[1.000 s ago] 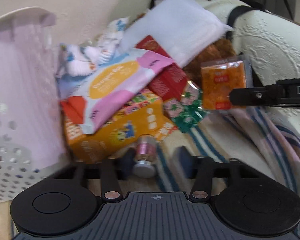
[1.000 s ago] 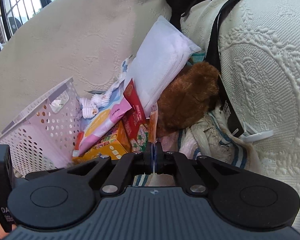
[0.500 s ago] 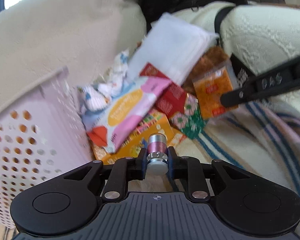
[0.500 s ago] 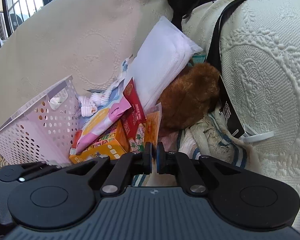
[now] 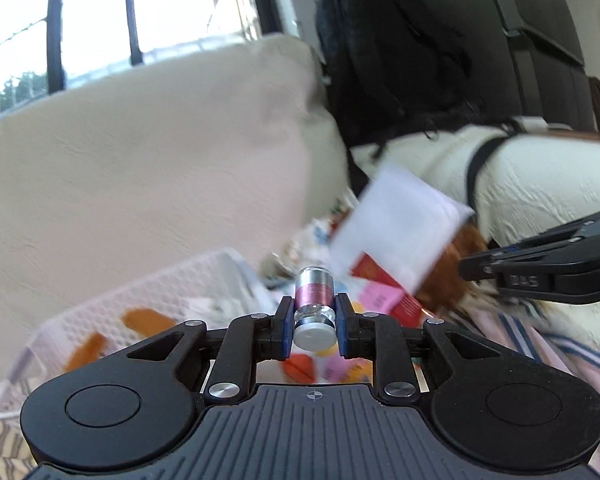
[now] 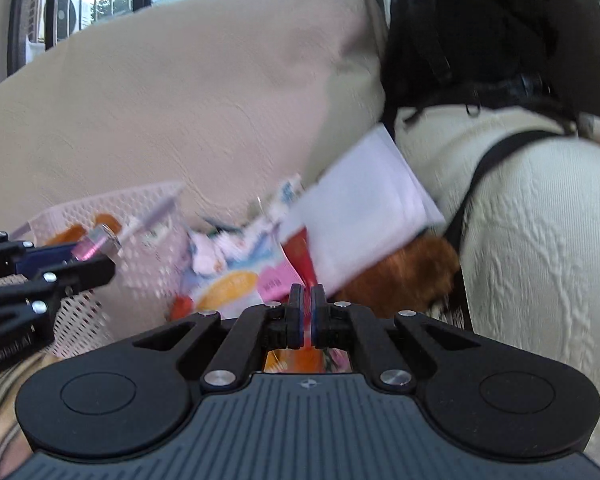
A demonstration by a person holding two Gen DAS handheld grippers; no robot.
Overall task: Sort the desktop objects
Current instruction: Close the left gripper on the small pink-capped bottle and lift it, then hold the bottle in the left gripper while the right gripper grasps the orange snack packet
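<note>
Now small vial (image 5: 314,307) between left hand-held gripper (image 5: 313,330) pads.

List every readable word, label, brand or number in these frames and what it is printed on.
"DAS", faint and blurred: side of the right hand-held gripper.
Pink band on the vial held by the left hand-held gripper: print too small to read.
Pink and orange packet: lettering blurred, unreadable.
Red packet: text blurred, unreadable.

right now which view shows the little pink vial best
The left wrist view: the pink vial sits centred and close, clamped in the left gripper. The right wrist view only catches it small at the left edge, near the basket.
</note>
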